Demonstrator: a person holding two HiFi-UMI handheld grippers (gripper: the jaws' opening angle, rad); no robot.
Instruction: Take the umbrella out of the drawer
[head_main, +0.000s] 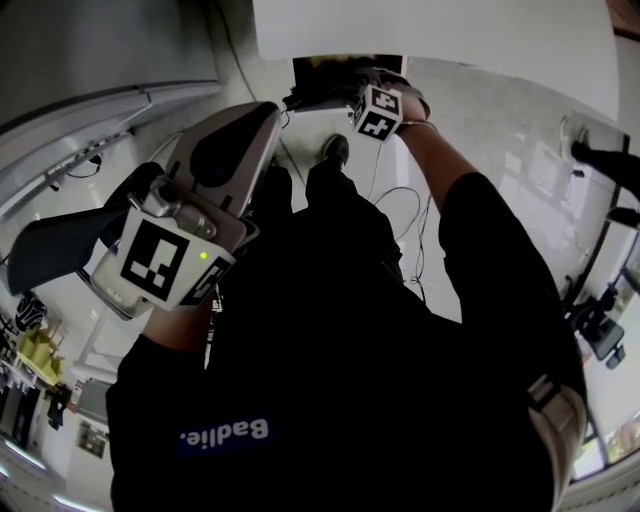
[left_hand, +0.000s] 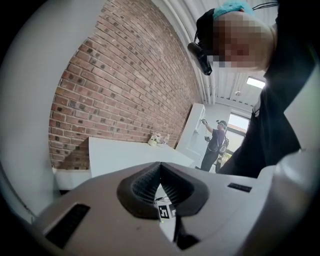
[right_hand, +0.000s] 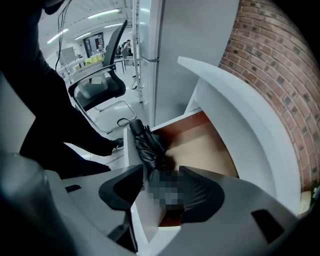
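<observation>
Right gripper view shows the reach-in step. The right tool points steeply down into the open drawer with its jaws spread wide. The black folded umbrella lies inside the drawer along its front wall. Its near end sits between the jaws, but by my reading it is not yet pinched. Next, the jaws should sink around the bundle, close firmly, then lift it clear of the drawer's front wall. The left tool hangs well above the drawer, roughly level, jaws together and empty.
</observation>
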